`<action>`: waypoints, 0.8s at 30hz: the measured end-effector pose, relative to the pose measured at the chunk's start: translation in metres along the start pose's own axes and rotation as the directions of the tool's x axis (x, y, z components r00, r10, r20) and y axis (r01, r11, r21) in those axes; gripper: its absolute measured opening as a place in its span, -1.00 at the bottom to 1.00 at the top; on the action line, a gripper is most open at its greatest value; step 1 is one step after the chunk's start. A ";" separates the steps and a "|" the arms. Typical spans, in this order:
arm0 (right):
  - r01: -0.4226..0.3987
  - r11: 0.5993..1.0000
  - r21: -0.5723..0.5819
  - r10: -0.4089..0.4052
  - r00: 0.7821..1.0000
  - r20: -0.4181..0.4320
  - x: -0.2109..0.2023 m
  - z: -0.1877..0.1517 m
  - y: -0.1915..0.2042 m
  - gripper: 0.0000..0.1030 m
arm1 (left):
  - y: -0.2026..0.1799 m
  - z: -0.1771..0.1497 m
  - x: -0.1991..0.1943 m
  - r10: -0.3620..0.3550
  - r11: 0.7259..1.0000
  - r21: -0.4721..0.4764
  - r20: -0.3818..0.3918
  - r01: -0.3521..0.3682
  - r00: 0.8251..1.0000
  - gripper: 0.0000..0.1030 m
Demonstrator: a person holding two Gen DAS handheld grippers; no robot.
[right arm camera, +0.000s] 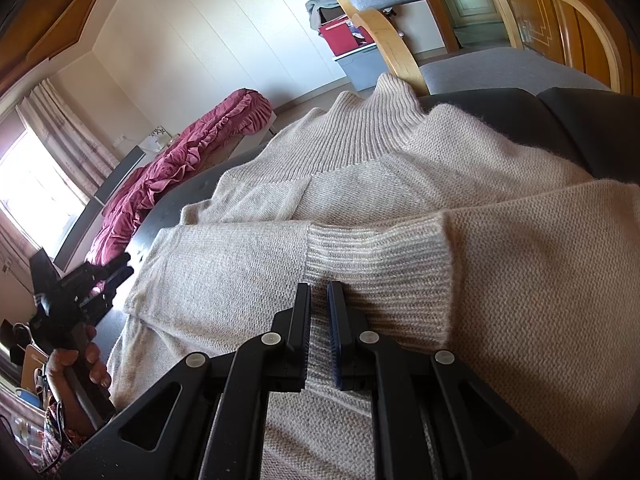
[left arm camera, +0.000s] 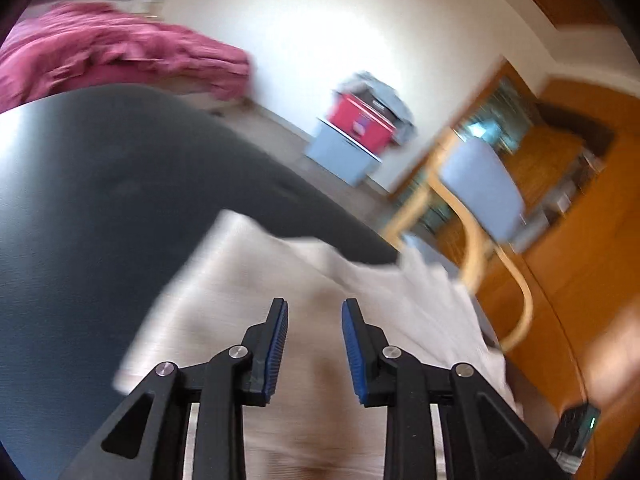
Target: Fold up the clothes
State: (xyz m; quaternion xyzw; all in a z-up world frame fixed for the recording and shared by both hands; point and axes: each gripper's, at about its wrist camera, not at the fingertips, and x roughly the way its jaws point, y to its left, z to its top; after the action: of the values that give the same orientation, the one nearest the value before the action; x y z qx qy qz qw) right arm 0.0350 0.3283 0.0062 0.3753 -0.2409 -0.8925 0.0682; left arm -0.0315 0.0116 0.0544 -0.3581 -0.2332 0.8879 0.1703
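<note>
Beige sweater [right arm camera: 400, 208] lies under both downward-tilted claws: left claw [left arm camera: 315, 312] spread, right claw [right arm camera: 319, 292] nearly pressed together, empty.

No readable text, label, brand, number or sign anywhere. Faint marks on the red box [left arm camera: 362, 120] at the far wall, too blurred to read; nothing legible on the wooden cabinet [right arm camera: 536, 20].

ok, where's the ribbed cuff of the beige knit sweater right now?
In the right wrist view, the ribbed cuff lies centre frame across the beige knit sweater, just ahead of the right gripper fingertips.
</note>
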 end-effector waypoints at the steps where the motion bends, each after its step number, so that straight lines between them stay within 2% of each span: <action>1: 0.003 1.000 -0.002 -0.003 1.000 0.001 0.000 0.000 0.001 -0.82 | -0.007 -0.006 0.010 -0.012 0.999 0.032 -0.032 0.013 0.999 -0.47; 3: 0.006 1.000 -0.004 -0.006 1.000 0.003 -0.001 0.001 0.002 -0.81 | -0.012 -0.019 0.028 -0.025 0.998 0.056 -0.127 0.032 0.992 -0.48; 6: 0.016 0.999 -0.046 -0.015 1.000 0.023 -0.009 0.001 0.018 -0.77 | -0.005 -0.017 0.028 -0.076 0.997 0.015 -0.123 0.079 0.990 -0.46; 8: -0.032 0.996 -0.082 0.035 0.999 0.041 -0.014 0.003 0.038 -0.72 | 0.007 -0.015 0.029 -0.119 0.993 -0.040 -0.122 0.115 0.985 -0.46; 11: -0.082 0.990 -0.116 0.086 0.996 0.033 -0.001 0.005 0.076 -0.58 | 0.011 -0.014 0.030 -0.131 0.991 -0.057 -0.113 0.125 0.985 -0.46; 15: -0.132 0.988 -0.078 0.128 0.990 -0.054 0.034 -0.009 0.100 -0.58 | 0.001 -0.015 0.034 -0.118 0.993 -0.042 -0.112 0.114 0.987 -0.46; 18: -0.114 0.992 -0.055 0.107 0.988 -0.111 0.048 -0.024 0.097 -0.62 | 0.003 -0.015 0.031 -0.128 0.991 -0.050 -0.113 0.123 0.985 -0.46; 20: -0.099 0.994 -0.037 0.095 0.991 -0.090 0.038 -0.029 0.087 -0.65 | 0.004 -0.014 0.030 -0.129 0.991 -0.052 -0.113 0.124 0.985 -0.46; 24: -0.007 1.000 0.029 0.008 1.000 -0.018 0.003 -0.036 0.049 -0.64 | 0.008 -0.016 0.025 -0.137 0.989 -0.061 -0.113 0.131 0.984 -0.46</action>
State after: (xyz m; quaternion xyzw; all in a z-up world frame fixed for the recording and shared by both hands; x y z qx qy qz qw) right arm 0.0555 0.2711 0.0065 0.3833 -0.2547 -0.8852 0.0684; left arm -0.0384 0.0211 0.0260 -0.3971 -0.2699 0.8455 0.2336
